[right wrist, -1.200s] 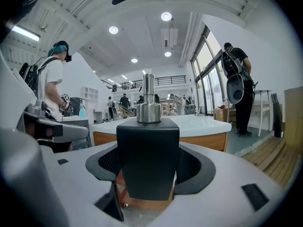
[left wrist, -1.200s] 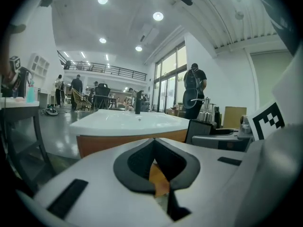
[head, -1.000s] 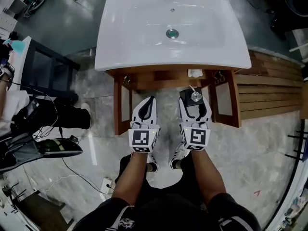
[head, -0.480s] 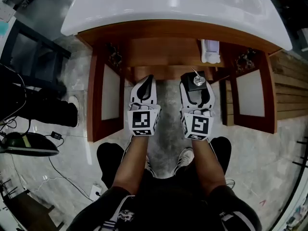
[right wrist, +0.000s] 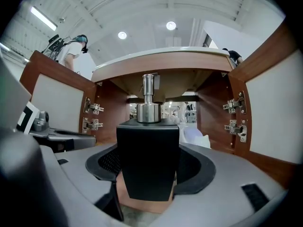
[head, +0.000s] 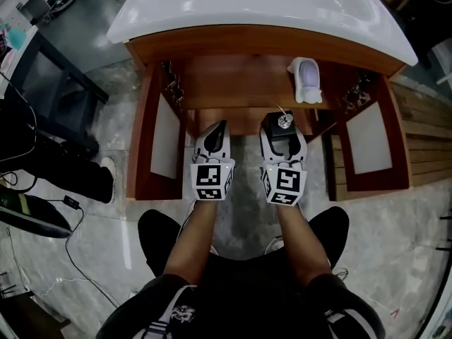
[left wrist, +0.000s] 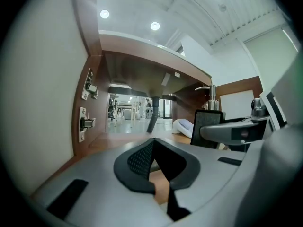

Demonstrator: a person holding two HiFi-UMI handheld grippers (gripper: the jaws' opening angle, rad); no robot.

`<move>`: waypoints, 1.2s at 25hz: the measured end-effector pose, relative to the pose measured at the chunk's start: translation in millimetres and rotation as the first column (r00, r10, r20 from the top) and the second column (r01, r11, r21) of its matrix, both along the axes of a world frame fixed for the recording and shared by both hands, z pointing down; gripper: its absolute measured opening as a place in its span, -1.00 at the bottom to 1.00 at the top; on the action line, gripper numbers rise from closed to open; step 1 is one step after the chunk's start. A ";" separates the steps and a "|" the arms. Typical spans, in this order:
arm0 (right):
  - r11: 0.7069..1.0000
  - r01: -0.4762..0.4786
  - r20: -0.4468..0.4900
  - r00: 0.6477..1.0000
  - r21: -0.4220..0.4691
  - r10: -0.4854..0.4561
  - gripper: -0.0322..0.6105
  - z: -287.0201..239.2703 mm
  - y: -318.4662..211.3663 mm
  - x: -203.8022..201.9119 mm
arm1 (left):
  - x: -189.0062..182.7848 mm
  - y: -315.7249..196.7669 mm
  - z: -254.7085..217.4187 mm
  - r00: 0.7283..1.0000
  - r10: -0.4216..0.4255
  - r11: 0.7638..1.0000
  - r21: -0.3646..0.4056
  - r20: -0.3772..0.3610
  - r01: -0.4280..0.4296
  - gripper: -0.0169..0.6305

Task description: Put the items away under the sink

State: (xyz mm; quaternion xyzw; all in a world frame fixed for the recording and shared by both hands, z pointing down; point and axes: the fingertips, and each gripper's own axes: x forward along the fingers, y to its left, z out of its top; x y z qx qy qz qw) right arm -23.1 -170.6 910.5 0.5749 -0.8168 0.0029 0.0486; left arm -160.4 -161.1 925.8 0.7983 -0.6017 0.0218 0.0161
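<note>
My right gripper [head: 283,128] is shut on a black soap dispenser [head: 285,141] with a silver pump, held upright at the front of the open cabinet [head: 240,83] under the white sink [head: 261,6]. In the right gripper view the dispenser [right wrist: 147,160] fills the space between the jaws. My left gripper [head: 218,128] hangs beside it at the same height, jaws closed together with nothing between them [left wrist: 152,143]. A white and lavender item [head: 305,80] lies on the cabinet floor at the back right, beyond the dispenser.
Both cabinet doors stand open, the left door [head: 159,136] and the right door [head: 371,140], flanking my grippers. Hinges show on the inner walls [right wrist: 234,126]. Black equipment and cables [head: 42,161] lie on the floor at the left; wooden decking [head: 424,119] runs along the right.
Both grippers have sunk to the level of the cabinet opening, the right still carrying the dispenser. The head view dropped too, so the cabinet interior and the white item show more fully.
</note>
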 end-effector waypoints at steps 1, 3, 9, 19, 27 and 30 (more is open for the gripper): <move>1.000 0.000 -0.004 1.000 -0.004 0.000 0.11 0.7 -0.3 0.0 | 0.8 1.0 -0.5 1.000 0.002 1.000 -0.001 -0.002 -0.002 -0.93; 1.000 -0.002 -0.006 1.000 -0.003 0.002 0.11 0.6 -2.4 0.4 | 1.9 2.4 -1.5 1.000 0.008 1.000 0.005 -0.004 -0.008 -0.93; 1.000 -0.013 0.011 1.000 0.006 0.013 0.11 -6.8 -18.7 -0.9 | 4.2 -0.7 -1.9 0.998 0.028 0.999 0.023 0.052 -0.029 -0.93; 1.000 -0.029 0.002 1.000 0.002 0.029 0.11 -34.9 -77.2 -12.6 | -0.8 -13.8 -3.3 0.995 0.049 0.998 0.025 0.089 -0.051 -0.93; 1.000 -0.026 -0.024 0.999 0.009 0.026 0.11 -41.8 -120.2 -43.6 | 2.5 -1.1 -5.6 0.989 0.092 0.995 0.026 0.114 -0.095 -0.93; 1.000 -0.031 -0.035 0.999 0.000 0.031 0.11 -38.8 -131.3 -51.8 | 3.0 3.0 -5.1 0.991 0.094 0.995 0.011 0.092 -0.095 -0.92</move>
